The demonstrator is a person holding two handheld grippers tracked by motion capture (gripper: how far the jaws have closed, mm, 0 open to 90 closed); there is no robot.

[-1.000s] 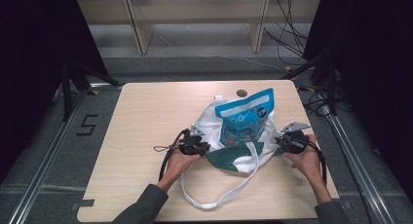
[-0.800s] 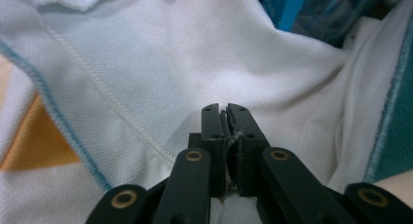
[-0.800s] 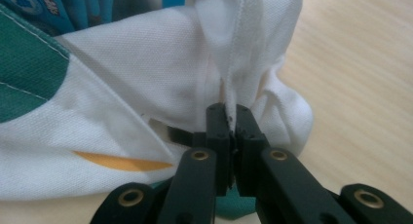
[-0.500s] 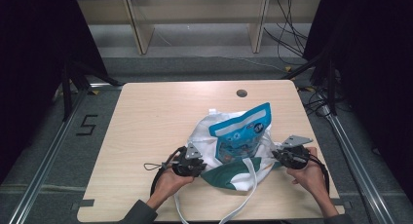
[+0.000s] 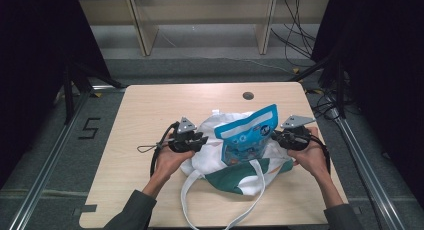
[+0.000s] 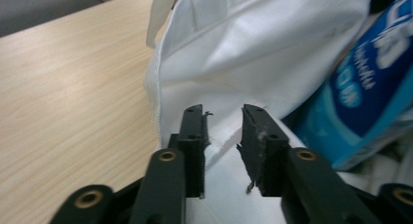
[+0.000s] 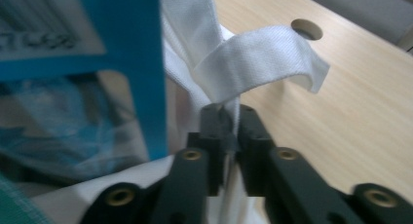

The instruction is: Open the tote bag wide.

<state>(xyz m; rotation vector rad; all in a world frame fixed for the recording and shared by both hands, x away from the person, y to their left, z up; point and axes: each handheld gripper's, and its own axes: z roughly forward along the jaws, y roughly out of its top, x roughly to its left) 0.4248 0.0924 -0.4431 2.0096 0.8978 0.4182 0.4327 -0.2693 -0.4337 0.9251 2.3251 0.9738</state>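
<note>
A white tote bag (image 5: 210, 150) with a green panel lies on the wooden table (image 5: 160, 105), and a blue snack packet (image 5: 247, 135) sticks out of its mouth. My left gripper (image 5: 200, 139) is at the bag's left edge. In the left gripper view it (image 6: 223, 112) stands open, with white bag cloth (image 6: 253, 48) in the gap between the jaws and the packet (image 6: 370, 87) to the right. My right gripper (image 5: 275, 136) is at the bag's right side. In the right gripper view it (image 7: 228, 109) is shut on the bag's white cloth below a curled strap (image 7: 263, 63), beside the packet (image 7: 122, 63).
The bag's long white handles (image 5: 220, 205) trail toward the table's near edge. A cable hole (image 5: 248, 95) sits in the table beyond the bag. Rails run along both sides of the table, a "5" mark (image 5: 90, 128) is on the floor at left, and cables lie at back right.
Both hands first drew the bag toward the near edge, then carried it back away from that edge. The packet stands more upright in the bag's mouth.
</note>
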